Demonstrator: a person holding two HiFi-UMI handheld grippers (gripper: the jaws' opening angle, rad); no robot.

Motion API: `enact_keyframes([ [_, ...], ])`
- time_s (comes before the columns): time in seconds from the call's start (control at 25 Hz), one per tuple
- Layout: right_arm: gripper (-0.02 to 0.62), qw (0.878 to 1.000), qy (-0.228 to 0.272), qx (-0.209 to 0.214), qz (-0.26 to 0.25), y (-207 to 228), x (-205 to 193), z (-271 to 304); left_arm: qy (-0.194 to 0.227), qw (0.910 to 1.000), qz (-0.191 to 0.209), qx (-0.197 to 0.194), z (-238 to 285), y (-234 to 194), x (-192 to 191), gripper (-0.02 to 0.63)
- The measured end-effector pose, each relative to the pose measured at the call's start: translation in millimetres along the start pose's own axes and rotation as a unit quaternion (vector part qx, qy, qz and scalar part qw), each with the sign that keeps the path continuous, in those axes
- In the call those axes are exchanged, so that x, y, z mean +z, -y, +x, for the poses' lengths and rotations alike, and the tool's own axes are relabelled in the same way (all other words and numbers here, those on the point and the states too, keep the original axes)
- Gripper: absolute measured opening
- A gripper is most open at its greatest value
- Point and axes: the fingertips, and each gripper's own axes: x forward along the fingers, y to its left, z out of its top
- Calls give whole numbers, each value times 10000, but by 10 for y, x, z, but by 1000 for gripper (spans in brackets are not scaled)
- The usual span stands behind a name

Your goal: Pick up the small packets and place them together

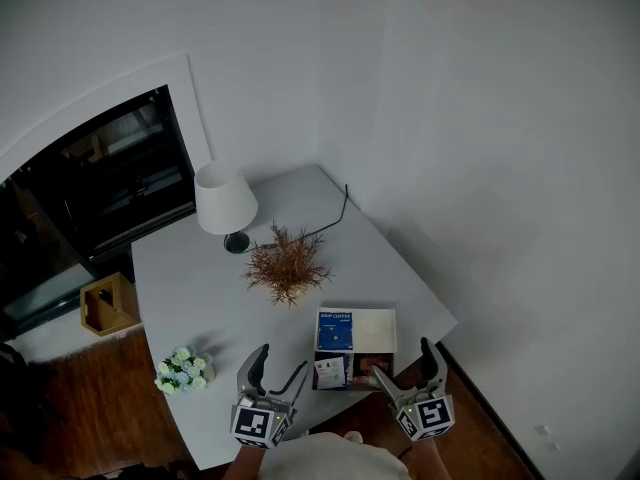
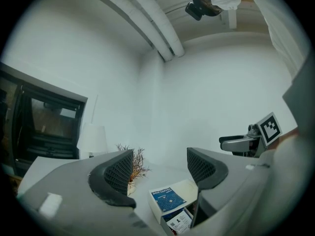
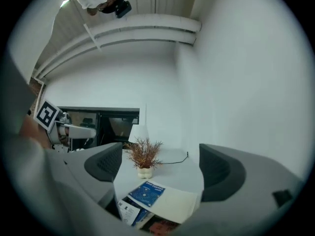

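A white box [image 1: 370, 326] with a blue coffee label [image 1: 335, 331] lies near the front edge of the white table [image 1: 190, 288]. Against its near side are a white-and-blue packet [image 1: 330, 371] and a dark red packet [image 1: 372, 365]. My left gripper [image 1: 280, 363] hovers left of the packets, open and empty. My right gripper [image 1: 405, 360] hovers at their right, also open and empty. In the left gripper view the box [image 2: 170, 199] and a packet [image 2: 180, 223] show below the open left gripper [image 2: 160, 168]. The right gripper [image 3: 161, 165] looks over the box [image 3: 179, 205] and packets [image 3: 129, 211].
A white lamp [image 1: 225, 203] and a dried plant [image 1: 287, 266] stand mid-table, with a black cable [image 1: 335, 218] behind them. A small bunch of pale flowers [image 1: 183, 370] sits at the front left. A wooden crate [image 1: 108, 305] is on the floor by a dark cabinet [image 1: 100, 198].
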Motion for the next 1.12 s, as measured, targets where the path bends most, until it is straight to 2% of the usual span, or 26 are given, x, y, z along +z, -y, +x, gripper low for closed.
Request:
enact_keyframes([
  [0.12,482,9983,-510,296,27,-49,-296,-50,-43,9999,-106,53,7,-32,-60,324],
  [0.24,475,9922,-1154,472,2,-70,-671,-51,-103,9999,-20,19,17,-19,-98,322],
  [0.28,412,9881,-1441,524,-104,-71,-830,-41,-60,10000,-42,8,15,-10,-86,322],
  [0.32,379,9822,-1764,607,-229,-77,-1013,-28,-9,10000,-89,6,12,-2,-71,322],
  [0.48,379,9470,-2985,1097,-448,-169,-1752,29,7,9998,-197,78,-27,9,-73,321],
  [0.68,379,9058,-3938,1326,-829,-176,-2418,156,-64,9995,-199,238,-105,-30,-109,319],
  [0.92,377,8686,-4866,915,-165,-110,-2859,190,-105,9985,-251,473,-218,-142,-156,313],
  [1.04,377,8606,-5005,873,-352,-146,-2950,322,-137,9982,-259,528,-247,-168,-162,311],
  [1.12,361,8454,-5216,853,-772,-137,-3031,369,-144,9980,-284,547,-262,-170,-175,311],
])
